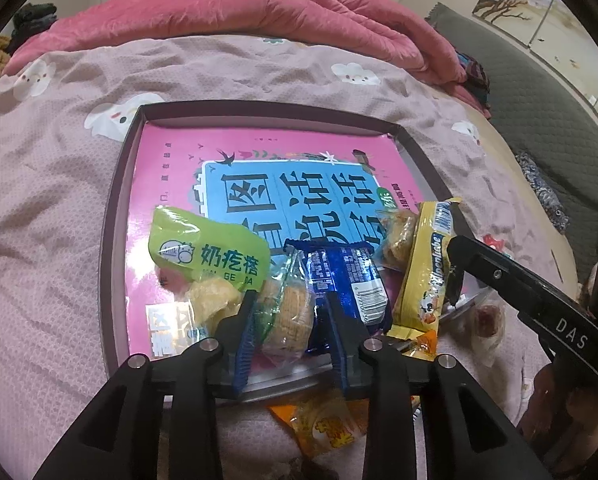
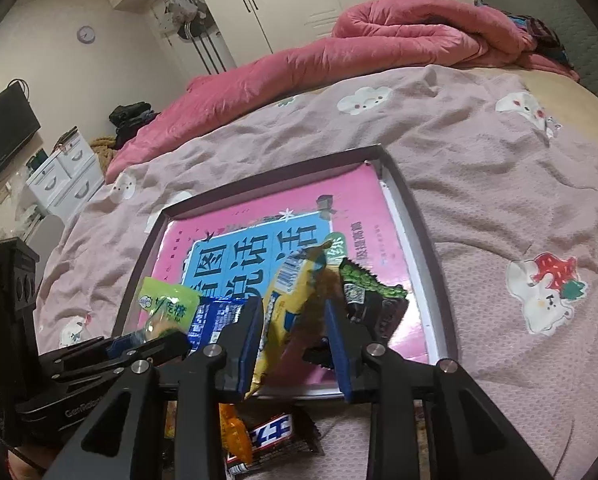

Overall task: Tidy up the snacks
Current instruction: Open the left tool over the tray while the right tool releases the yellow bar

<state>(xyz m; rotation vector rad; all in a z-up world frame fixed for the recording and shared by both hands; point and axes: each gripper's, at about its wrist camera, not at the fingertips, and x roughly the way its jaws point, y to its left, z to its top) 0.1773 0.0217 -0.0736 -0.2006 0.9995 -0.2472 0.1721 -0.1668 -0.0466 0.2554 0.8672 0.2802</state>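
Left gripper (image 1: 289, 316): jaws slightly apart, straddling a clear-wrapped round cracker pack (image 1: 287, 312) whose long axis runs forward along the jaw line; whether pads press it can't be told, w/ the blue snack bar (image 1: 347, 280) just right of the right-hand jaw. Right gripper (image 2: 291, 332): jaws also slightly apart w/ the yellow wafer pack (image 2: 287, 300) standing betw. them, long axis tilted up and away, its wrapper against the left-hand jaw only, so likely let go. Both packs lie in the tray (image 1: 111, 216) on the bed; each gripper is nearest its own pack.
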